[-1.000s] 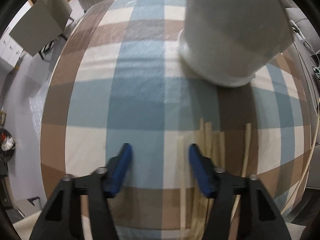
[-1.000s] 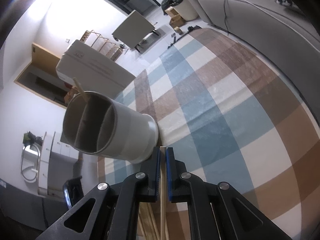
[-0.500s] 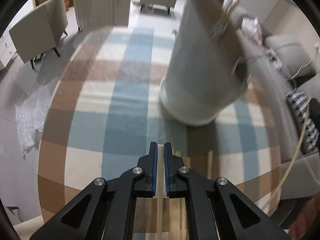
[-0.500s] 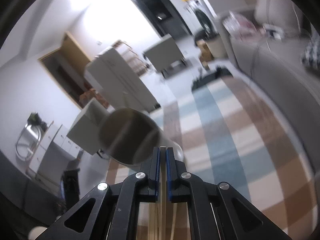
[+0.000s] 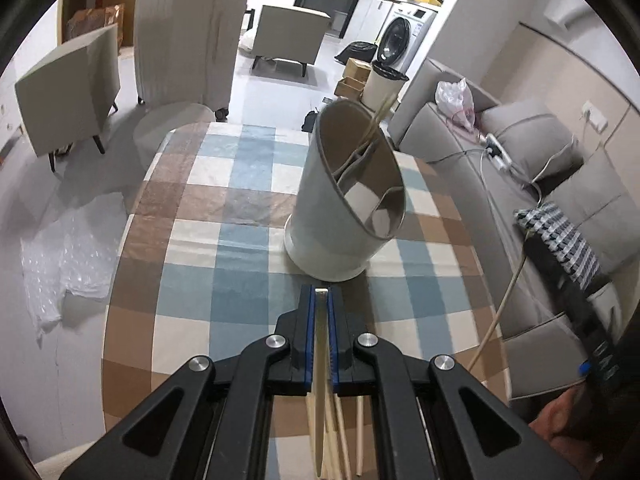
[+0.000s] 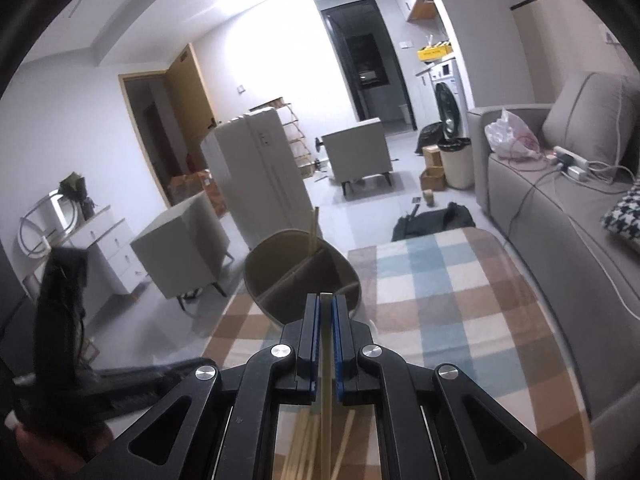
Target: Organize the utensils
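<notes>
The left hand-held gripper (image 5: 321,304) is clenching a pale wooden chopstick (image 5: 320,380) between its blue pads (image 5: 307,340), jaws closed down to the stick's width; the stick is running back along the fingers toward the camera, its squared tip showing at the pad ends. The right hand-held gripper (image 6: 326,312) is likewise pinching a single chopstick (image 6: 327,360) between its blue pads, closed just as narrowly. No brand, label or writing is readable on either tool or on the holder.

Ahead of both grippers a pale grey utensil holder (image 5: 340,208) is standing on the table (image 5: 192,264), which is wearing a blue, brown and cream checked cloth. The holder is a tapered round tub with inner dividers splitting it into compartments; one chopstick (image 5: 378,120) is already leaning in a far compartment, poking above the rim. More loose chopsticks (image 6: 304,444) are lying in a bundle on the cloth beneath the grippers, near the table's close edge.
</notes>
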Demonstrator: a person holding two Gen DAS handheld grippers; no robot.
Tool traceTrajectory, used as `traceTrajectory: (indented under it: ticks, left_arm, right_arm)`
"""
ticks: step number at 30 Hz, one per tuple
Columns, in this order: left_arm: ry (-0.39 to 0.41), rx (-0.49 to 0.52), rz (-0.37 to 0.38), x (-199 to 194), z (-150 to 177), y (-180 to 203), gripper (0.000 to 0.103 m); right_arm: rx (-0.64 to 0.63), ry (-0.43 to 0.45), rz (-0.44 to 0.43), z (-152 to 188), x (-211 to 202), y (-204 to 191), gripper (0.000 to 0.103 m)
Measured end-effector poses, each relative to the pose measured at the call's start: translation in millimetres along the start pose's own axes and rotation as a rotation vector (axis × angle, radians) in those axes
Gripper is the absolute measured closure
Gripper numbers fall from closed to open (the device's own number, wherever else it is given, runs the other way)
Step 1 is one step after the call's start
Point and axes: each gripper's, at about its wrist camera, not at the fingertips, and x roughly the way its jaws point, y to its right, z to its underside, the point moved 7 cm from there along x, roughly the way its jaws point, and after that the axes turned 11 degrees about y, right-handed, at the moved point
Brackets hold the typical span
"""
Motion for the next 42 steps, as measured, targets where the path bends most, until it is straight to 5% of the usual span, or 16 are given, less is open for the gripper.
traceTrajectory:
  ticks: [10,18,24,31,42]
  left_arm:
    - [0.171,-0.027,0.056,-57,-61,6,0.102]
    - [0.404,-0.009,0.089,-89,-137,23,0.102]
    - [0.552,0.026,0.087,-76,-179,30,0.102]
    - [0.561,0.027,0.092,-23,-191,21,0.102]
    - [0.513,0.020,0.077,25,-179,3,0.102]
  right_arm:
    - [0.066,0.062,0.013,-31,-27,-5,0.098]
    - [0.047,0.183,-0.060,-100,-15,-30,0.098]
    - [0.019,0.278,-0.101,-152,20,-45,0.098]
    - [0.053,0.332,-0.107,-175,83,-49,0.098]
    - [0.165,0.272,-0.062,-141,158,-20,0.098]
